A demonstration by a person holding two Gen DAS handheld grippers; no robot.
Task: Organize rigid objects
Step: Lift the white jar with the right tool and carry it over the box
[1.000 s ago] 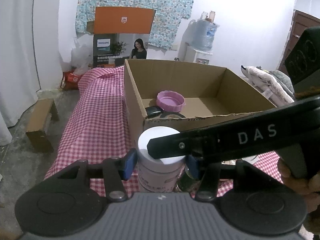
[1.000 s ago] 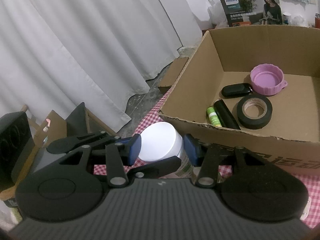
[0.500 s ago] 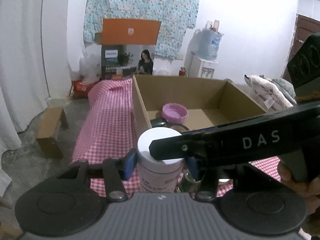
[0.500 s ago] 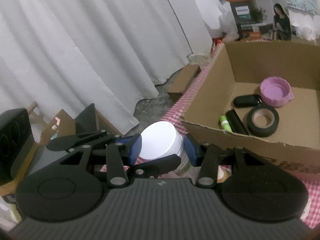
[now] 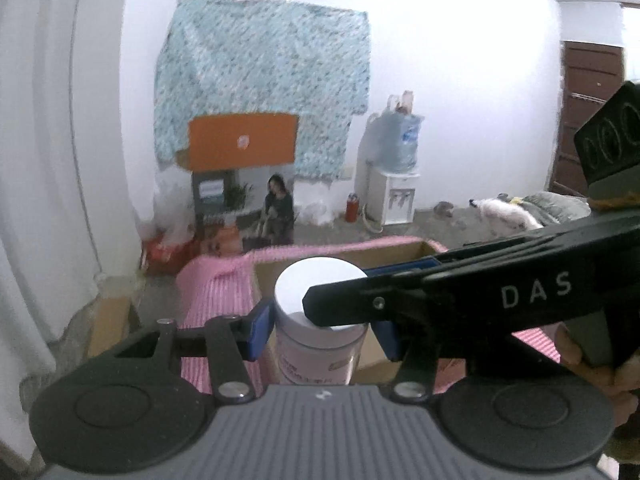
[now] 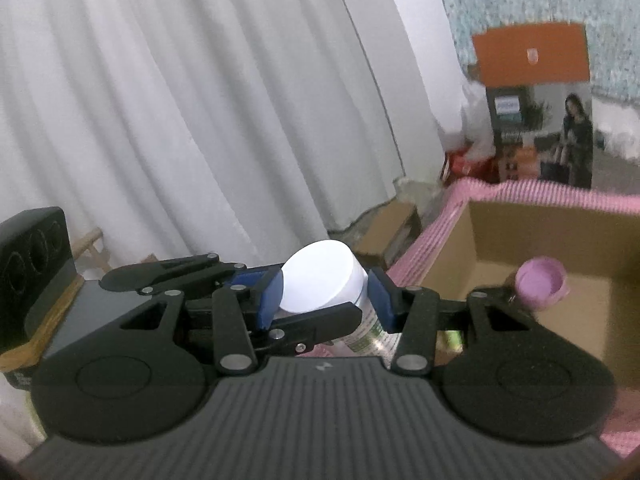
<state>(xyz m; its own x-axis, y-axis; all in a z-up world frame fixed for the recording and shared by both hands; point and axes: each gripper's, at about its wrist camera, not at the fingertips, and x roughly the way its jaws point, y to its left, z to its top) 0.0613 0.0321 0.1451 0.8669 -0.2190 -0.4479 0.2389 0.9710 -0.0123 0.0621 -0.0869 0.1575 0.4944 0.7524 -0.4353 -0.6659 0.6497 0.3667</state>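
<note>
A jar with a white lid and a pale labelled body hangs above the table's near edge, held from two sides. My left gripper is shut on it, blue pads against the sides just under the lid. My right gripper is also shut on the jar, pads pressing the lid's rim. One of the right gripper's fingers crosses the left wrist view over the lid. One of the left gripper's fingers passes under the lid in the right wrist view.
An open cardboard box stands on the pink checked tablecloth just beyond the jar, with a pink lid and other small items inside. White curtains hang to the left. A person's hand holds the right gripper.
Both grippers have risen together with the jar held between them. The box and tablecloth have dropped lower in both views, and more of the far wall shows.
</note>
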